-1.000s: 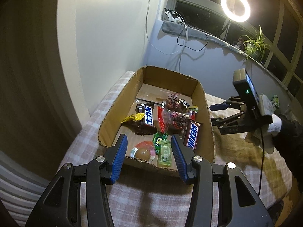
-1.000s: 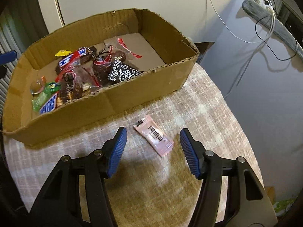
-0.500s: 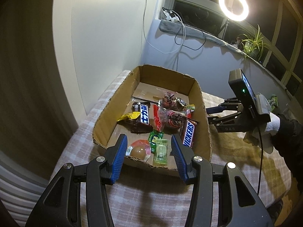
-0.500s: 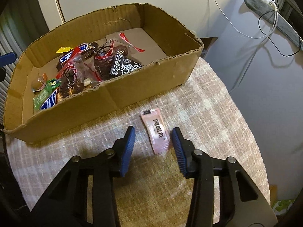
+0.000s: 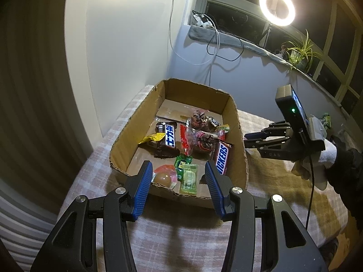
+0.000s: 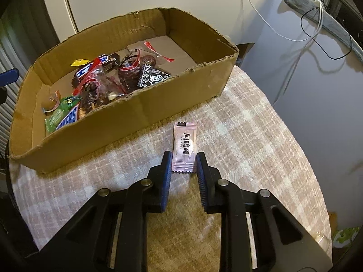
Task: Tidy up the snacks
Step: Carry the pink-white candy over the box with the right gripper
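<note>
A pink snack sachet point(image 6: 185, 146) lies on the checked tablecloth just outside the cardboard box point(image 6: 140, 111). My right gripper point(image 6: 182, 162) has its blue pads against both sides of the sachet's near end, shut on it at table level. It also shows in the left wrist view point(image 5: 251, 141), beside the box's right wall. The box point(image 5: 240, 140) holds several snacks, among them a Snickers bar point(image 5: 222, 156), a green candy point(image 5: 189, 178) and a jelly cup point(image 5: 163, 176). My left gripper point(image 5: 178, 176) is open and empty, hovering before the box's near wall.
A white wall and a grey ledge with cables point(image 5: 217, 43) stand behind the table. A ring light point(image 5: 276, 8) and a plant point(image 5: 299, 54) are at the window. The round table's edge point(image 6: 313, 158) curves off to the right.
My right gripper has moved forward over the pink sachet and closed from wide open onto its sides. My left gripper has drawn back slightly and stays open.
</note>
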Available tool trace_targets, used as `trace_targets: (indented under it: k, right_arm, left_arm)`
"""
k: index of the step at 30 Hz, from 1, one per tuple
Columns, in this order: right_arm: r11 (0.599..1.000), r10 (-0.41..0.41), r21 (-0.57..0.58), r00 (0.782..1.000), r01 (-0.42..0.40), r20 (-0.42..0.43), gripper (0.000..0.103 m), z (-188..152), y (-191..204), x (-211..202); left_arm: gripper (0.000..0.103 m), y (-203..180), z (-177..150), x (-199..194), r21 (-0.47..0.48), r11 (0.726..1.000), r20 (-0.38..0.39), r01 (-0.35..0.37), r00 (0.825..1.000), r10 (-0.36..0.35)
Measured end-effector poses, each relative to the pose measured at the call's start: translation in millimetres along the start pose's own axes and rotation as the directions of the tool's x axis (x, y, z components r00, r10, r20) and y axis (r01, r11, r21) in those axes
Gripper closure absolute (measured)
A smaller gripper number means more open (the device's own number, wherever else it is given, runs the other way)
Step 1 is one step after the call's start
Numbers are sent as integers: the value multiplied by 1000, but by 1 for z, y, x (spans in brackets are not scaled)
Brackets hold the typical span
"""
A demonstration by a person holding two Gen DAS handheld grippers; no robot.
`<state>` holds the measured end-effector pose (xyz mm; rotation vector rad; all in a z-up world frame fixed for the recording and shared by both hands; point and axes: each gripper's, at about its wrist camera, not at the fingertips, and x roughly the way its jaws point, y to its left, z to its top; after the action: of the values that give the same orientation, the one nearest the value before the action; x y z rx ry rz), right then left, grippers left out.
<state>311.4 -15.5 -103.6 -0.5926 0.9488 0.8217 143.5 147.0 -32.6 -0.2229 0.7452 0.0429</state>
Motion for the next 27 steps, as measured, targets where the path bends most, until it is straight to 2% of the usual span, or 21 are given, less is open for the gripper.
trace_targets:
  k: [4, 12, 19, 27]
  right_arm:
    - [1000, -8, 16, 1000, 7, 28, 81, -9, 3, -20]
    - [999, -20, 35, 995, 17, 93, 81, -3, 3, -58]
    - [1000, -12, 21, 987, 9, 159, 81, 29, 15, -80]
    - [1000, 28, -14, 982, -26, 186, 81, 68, 45, -70]
  left_arm:
    - [56, -2, -2, 2, 8, 1000, -5, 0, 1000, 0]
    - [56, -2, -3, 2, 14, 1000, -3, 1, 1000, -1]
    - [56, 4, -4, 0, 6, 1000, 4, 6, 1000, -6]
    - [56, 12, -7, -7, 8, 1000, 15, 0, 1000, -1]
